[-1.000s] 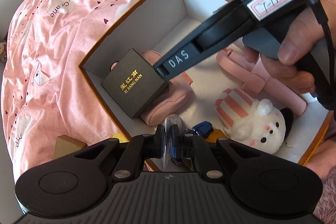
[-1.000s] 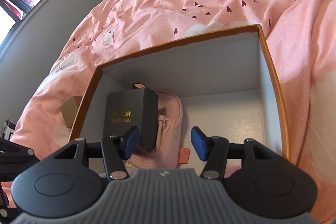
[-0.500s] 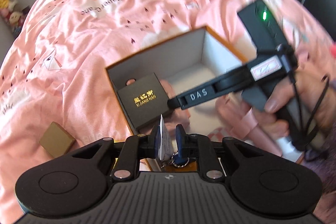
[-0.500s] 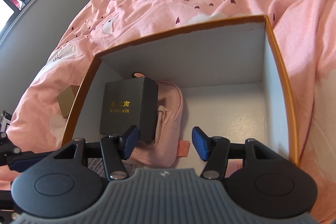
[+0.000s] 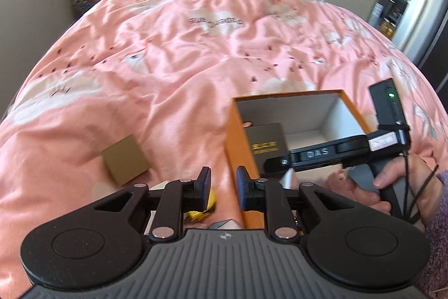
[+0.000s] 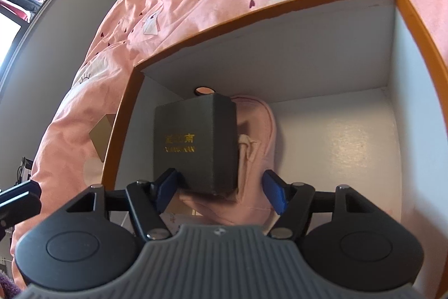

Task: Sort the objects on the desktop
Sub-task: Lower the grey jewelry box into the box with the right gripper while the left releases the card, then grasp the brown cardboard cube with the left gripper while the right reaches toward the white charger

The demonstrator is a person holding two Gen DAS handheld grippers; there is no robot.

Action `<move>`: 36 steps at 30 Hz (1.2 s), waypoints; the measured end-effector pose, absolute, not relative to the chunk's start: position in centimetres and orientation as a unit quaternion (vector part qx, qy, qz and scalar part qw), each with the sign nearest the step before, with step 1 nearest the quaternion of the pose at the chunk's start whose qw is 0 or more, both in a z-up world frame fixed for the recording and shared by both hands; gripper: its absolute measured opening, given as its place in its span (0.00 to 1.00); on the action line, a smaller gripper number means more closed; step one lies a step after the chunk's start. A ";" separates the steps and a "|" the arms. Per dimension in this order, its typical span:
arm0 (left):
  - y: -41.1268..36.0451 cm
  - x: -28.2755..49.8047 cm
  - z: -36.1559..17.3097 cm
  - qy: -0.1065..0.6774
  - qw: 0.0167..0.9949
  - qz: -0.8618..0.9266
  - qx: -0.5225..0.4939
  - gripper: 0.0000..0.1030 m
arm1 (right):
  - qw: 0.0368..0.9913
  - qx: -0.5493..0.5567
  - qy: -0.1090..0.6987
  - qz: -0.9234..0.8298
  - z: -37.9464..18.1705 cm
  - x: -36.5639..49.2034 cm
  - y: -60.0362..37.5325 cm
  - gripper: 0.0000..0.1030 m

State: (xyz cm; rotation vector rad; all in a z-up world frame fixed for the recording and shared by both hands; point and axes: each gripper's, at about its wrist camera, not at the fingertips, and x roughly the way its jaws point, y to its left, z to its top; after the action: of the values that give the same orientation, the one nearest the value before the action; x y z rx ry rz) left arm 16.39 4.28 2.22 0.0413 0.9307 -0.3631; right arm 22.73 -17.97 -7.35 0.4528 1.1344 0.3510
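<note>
You have the orange box (image 6: 414, 27) open on the bed, white inside. In it a black box (image 6: 196, 150) with gold lettering leans tilted against the left wall, resting on a pink pouch (image 6: 260, 136). Outside, left of the orange box, a tan box (image 5: 124, 159) lies on the cover.

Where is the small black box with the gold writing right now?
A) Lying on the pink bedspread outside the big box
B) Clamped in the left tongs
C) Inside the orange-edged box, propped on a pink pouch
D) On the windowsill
C: the black box sits inside the orange-edged box, leaning on the pink pouch, with the right tongs open around it.
</note>
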 end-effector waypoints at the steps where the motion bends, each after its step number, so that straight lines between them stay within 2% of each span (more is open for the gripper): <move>1: 5.0 16.5 2.0 0.450 0.878 -0.164 0.012 0.22 | 0.805 0.206 0.530 0.166 -7.3 22.8 -17.7 0.68; 10: 9.1 16.0 0.9 0.475 0.873 -0.108 -0.016 0.22 | 0.814 0.178 0.530 0.155 -6.7 22.6 -16.8 0.68; 21: 12.1 14.5 1.6 0.467 0.879 -0.092 -0.030 0.22 | 0.870 0.098 0.454 0.165 -0.3 19.1 -14.8 0.66; 27: 13.6 15.1 1.9 0.465 0.879 -0.091 -0.049 0.22 | 0.870 0.071 0.437 0.217 2.3 18.9 -10.1 0.51; 31: 14.4 16.1 1.7 0.468 0.877 -0.087 -0.064 0.22 | 0.869 0.022 0.437 0.231 2.3 19.2 -5.7 0.50; 32: 14.6 16.4 1.6 0.468 0.877 -0.086 -0.069 0.23 | 0.868 0.013 0.438 0.233 2.1 19.3 -4.8 0.50; 36: 15.7 17.8 0.9 0.464 0.875 -0.080 -0.111 0.38 | 0.867 -0.020 0.442 0.231 0.9 19.9 -1.7 0.50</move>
State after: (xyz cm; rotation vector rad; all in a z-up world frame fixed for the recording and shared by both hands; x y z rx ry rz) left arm 17.84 15.72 0.86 -0.2311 0.9696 -0.1667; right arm 19.93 -1.75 0.93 -0.0422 0.9248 0.4834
